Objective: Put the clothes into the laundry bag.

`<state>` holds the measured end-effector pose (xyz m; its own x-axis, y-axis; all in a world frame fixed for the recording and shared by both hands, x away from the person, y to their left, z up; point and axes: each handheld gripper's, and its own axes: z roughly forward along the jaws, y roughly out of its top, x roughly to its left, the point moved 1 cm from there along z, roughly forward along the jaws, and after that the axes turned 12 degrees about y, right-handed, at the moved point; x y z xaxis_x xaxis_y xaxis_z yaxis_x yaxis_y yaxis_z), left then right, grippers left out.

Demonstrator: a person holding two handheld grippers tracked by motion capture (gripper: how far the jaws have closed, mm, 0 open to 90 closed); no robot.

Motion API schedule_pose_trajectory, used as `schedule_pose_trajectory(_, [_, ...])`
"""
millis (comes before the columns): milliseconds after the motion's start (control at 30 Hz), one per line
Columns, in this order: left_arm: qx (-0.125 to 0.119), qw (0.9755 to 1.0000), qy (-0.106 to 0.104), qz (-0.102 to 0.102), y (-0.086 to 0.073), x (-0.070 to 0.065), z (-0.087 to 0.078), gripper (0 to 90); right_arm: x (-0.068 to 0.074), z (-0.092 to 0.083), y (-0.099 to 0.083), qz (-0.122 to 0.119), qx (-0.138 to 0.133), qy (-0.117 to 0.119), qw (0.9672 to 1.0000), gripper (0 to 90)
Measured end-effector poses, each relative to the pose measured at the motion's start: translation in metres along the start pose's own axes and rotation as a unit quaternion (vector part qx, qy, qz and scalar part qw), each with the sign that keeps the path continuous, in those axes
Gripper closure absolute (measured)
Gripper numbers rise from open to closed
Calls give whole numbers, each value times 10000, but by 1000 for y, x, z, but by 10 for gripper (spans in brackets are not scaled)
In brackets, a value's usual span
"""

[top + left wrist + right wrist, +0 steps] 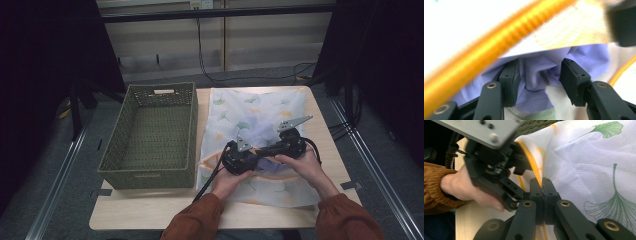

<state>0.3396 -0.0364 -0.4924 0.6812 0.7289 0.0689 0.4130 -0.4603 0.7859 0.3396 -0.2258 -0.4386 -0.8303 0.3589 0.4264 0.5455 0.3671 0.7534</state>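
While the wooden table [150,210] carries a green woven basket [150,135] on its left part, I see the leaf-printed cloth [260,110] spread just right of that basket. My right gripper [543,195] is clenched on the cloth's orange-trimmed edge on the side away from the basket. My left gripper [537,77], nearer the basket, stands released, a lilac fold [534,72] lying loose between its jaws.

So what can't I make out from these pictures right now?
- High view: both grippers' jaw tips, covered by their own bodies and the hands.
- Left gripper view: the orange band is blurred, too close to the lens.
- Right gripper view: the pillowcase edge beyond the pinch, behind the left gripper.
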Motion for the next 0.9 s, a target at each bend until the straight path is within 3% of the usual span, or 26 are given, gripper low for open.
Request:
schedule_pose_trajectory(133, [21, 9999, -68, 148, 0, 3, -12, 495, 0, -2, -1, 4, -33, -32, 10000, 895])
schedule_pose_trajectory(267, [-29, 9999, -120, 81, 1, 6, -24, 469, 0, -5, -3, 2, -90, -82, 9999, 894])
schedule_pose_trajectory(467, [-148, 9988, -420, 206, 2, 9, -49, 473, 0, -12, -6, -6, -194, -125, 9997, 891])
schedule_pose_trajectory(533, [-202, 9983, -529, 162, 2, 8, -55, 478, 0, -12, -8, 5, -191, -127, 9997, 890])
schedule_pose_trajectory(633, [-253, 9979, -543, 264, 0, 10, -64, 471, -1, -13, -12, 8, -136, -144, 9998, 889])
schedule_pose_trajectory(900, [-454, 9968, -616, 238, -1, 23, -92, 482, 1, -11, -17, 72, -103, -157, 9998, 861])
